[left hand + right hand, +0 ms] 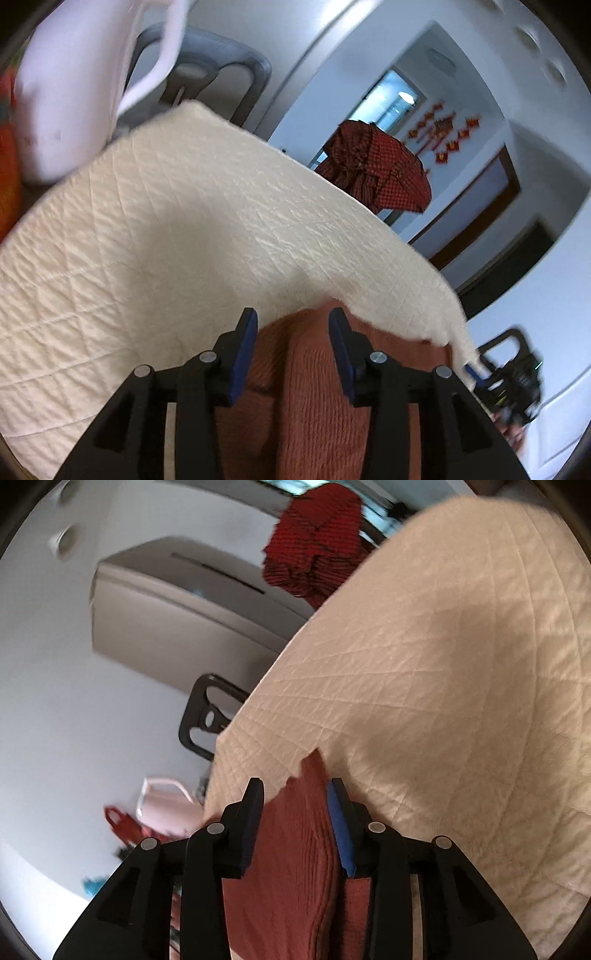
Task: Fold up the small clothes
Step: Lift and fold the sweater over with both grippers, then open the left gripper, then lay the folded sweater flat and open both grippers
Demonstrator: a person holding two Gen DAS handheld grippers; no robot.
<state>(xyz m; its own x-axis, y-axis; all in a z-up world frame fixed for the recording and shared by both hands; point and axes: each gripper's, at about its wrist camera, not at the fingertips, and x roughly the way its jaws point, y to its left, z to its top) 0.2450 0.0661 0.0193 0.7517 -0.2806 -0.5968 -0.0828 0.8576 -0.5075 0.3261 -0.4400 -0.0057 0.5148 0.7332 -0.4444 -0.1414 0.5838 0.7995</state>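
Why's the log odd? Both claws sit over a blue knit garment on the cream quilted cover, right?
Wrong colour: the garment is rust-brown, not blue. Both wrist views show it between the fingers of the left claw and right claw, lying on the cream quilted cover.

— What is spread over the surface?
— A cream quilted cover [177,229] is laid across it.
— And behind?
— A red checked garment [376,166] is seen hanging near a doorway, red paper decorations [447,133] are fixed to the wall, and a grey chair back [221,62] is seen beyond a white plastic container [74,92].
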